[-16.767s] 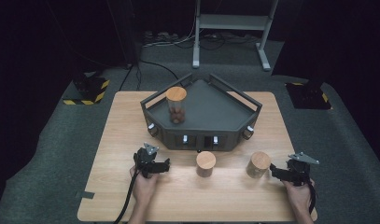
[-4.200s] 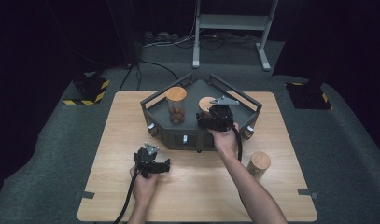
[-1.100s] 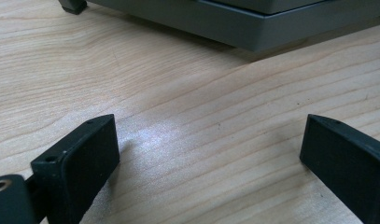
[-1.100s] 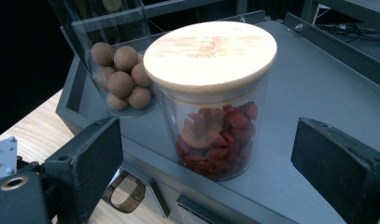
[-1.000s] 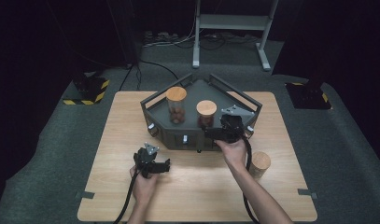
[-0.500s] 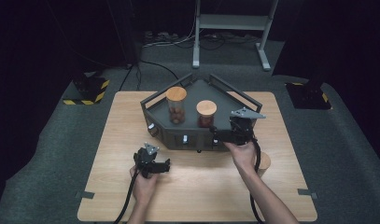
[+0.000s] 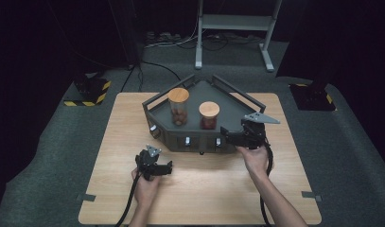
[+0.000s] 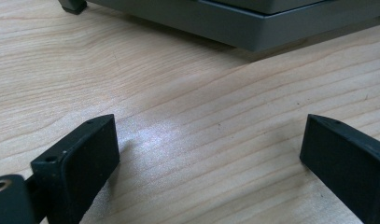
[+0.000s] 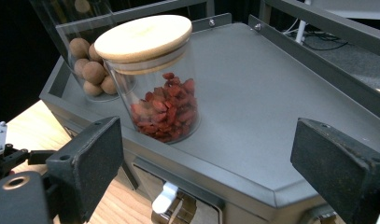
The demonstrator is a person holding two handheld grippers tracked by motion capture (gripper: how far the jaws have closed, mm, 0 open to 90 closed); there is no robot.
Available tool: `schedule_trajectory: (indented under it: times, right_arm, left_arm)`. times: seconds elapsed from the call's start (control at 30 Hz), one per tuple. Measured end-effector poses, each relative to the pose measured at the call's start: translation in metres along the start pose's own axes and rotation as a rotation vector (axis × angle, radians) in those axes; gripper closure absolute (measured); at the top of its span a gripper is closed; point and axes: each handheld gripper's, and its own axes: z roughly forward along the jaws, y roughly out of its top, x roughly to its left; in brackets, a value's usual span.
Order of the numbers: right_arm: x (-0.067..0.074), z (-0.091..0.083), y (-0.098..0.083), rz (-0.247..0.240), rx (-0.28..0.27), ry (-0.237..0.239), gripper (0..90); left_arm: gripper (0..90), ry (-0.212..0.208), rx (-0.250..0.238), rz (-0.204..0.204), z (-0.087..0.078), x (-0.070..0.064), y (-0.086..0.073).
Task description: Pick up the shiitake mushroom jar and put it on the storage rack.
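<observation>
Two glass jars with wooden lids stand upright on the grey tray (image 7: 228, 111): a tall one with brown balls (image 7: 178, 108) and a shorter one with red berries (image 7: 209, 116). My right gripper (image 7: 226, 135) is at the tray's front right corner, open and empty, a little to the right of the berry jar. In the right gripper view the berry jar (image 9: 164, 107) stands ahead of the wide jaws, apart from them, with the ball jar (image 9: 92, 70) behind it. My left gripper (image 7: 168, 167) rests open on the wooden table (image 7: 124, 123) in front of the tray, holding nothing.
The tray's right half (image 9: 281, 93) is bare, with raised rails along its sides. A latch (image 9: 166, 198) sits on the tray's front wall. The left gripper view has bare wood between the jaws and the tray's base (image 8: 253, 28) beyond. Dark floor surrounds the table.
My right gripper has drawn off to the right, away from the berry jar, which stays standing on the tray. The left gripper has kept still.
</observation>
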Motion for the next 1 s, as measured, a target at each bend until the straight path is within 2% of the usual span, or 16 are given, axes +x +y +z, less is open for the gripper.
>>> schedule_trajectory:
  times: [0.23, 0.33, 0.5, 0.83, 1.0]
  right_arm:
    - [-0.011, -0.012, 0.001, -0.037, -0.006, -0.008, 8.6]
    - [-0.018, -0.02, 0.001, -0.039, -0.015, -0.007, 8.5]
    - [-0.03, -0.03, -0.003, -0.013, -0.024, -0.002, 8.4]
    - [-0.043, -0.043, -0.014, 0.006, -0.062, 0.013, 7.8]
    - [-0.049, -0.044, -0.022, 0.021, -0.053, 0.007, 7.7]
  left_arm:
    - [4.4, 0.0, 0.0, 0.0, 0.0, 0.0, 0.0]
    - [4.4, 0.0, 0.0, 0.002, 0.0, 0.0, 0.0]
    - [4.3, 0.0, 0.0, 0.002, 0.0, 0.0, 0.0]
    - [4.3, -0.001, 0.001, 0.003, 0.0, 0.0, 0.0]
    - [4.3, -0.001, 0.001, 0.003, 0.0, 0.0, 0.0]
